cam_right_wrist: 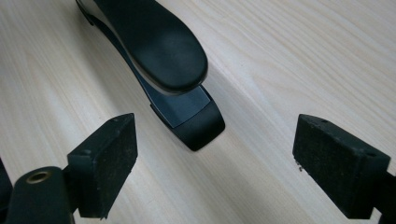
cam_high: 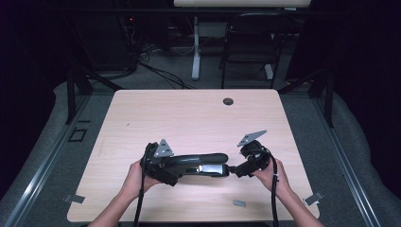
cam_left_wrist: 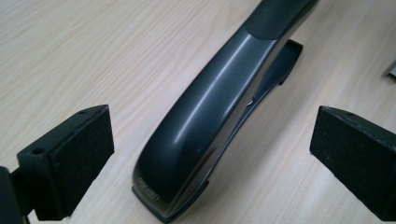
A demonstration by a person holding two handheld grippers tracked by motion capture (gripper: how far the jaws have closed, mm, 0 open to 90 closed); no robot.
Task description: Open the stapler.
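A long black stapler (cam_high: 201,164) lies flat on the wooden table (cam_high: 189,113), near the front edge, lengthwise from left to right. My left gripper (cam_high: 176,171) is at its left end. In the left gripper view the stapler's rear end (cam_left_wrist: 205,121) lies between the wide-apart pads (cam_left_wrist: 84,154), with a gap on both sides, so the left gripper (cam_left_wrist: 212,156) is open. My right gripper (cam_high: 235,169) faces the stapler's other end. In the right gripper view the stapler's nose (cam_right_wrist: 187,112) lies just ahead of the spread jaws, and the right gripper (cam_right_wrist: 222,163) is open and apart from it.
A round cable hole (cam_high: 228,101) sits at the table's far edge. Small metal clips lie at the front edge, one (cam_high: 239,203) near my right forearm and others at the corners (cam_high: 74,198). A dark chair (cam_high: 250,42) and a desk leg (cam_high: 195,47) stand beyond the table.
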